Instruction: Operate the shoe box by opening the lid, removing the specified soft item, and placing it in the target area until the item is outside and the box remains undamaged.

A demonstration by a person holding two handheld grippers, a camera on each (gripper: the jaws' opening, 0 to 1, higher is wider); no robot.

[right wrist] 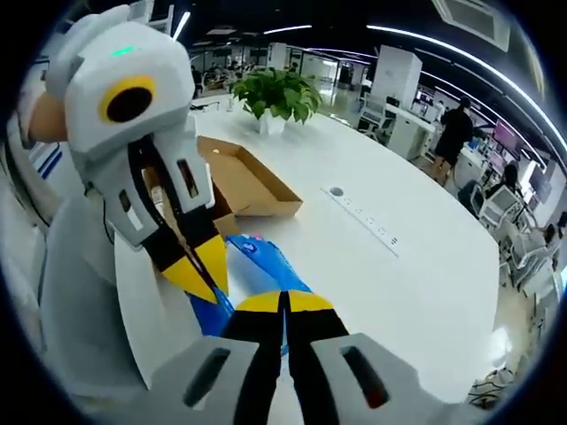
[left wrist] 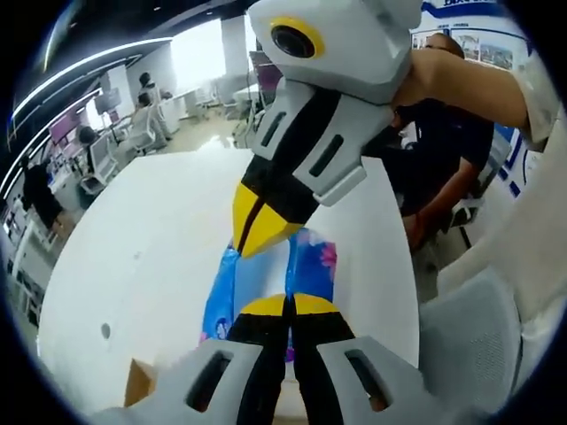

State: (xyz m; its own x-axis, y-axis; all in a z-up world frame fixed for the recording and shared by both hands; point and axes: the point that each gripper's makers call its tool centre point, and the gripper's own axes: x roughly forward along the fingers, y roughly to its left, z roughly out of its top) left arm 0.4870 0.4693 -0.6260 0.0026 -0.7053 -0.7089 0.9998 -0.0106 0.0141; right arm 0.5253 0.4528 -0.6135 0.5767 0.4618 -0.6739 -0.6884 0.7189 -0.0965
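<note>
Both tools are gripping the soft blue printed bag (right wrist: 257, 266), which is hanging stretched between them above the white tabletop (right wrist: 416, 266), already outside the shoe box. In the right gripper view the right tool (right wrist: 284, 305) is showing its yellow-tipped jaws pressed together on the bag's near edge, while the left tool (right wrist: 199, 270) is reaching in from the left and pinching the bag's other side. In the left gripper view the left tool (left wrist: 288, 305) is likewise closing its jaws on the bag (left wrist: 310, 261), with the right tool (left wrist: 261, 230) coming down from above. Holding it at two edges is probably keeping the limp bag spread and under control for placing. The open cardboard shoe box (right wrist: 248, 181) is sitting behind, near a potted plant (right wrist: 276, 93), looking undamaged.
</note>
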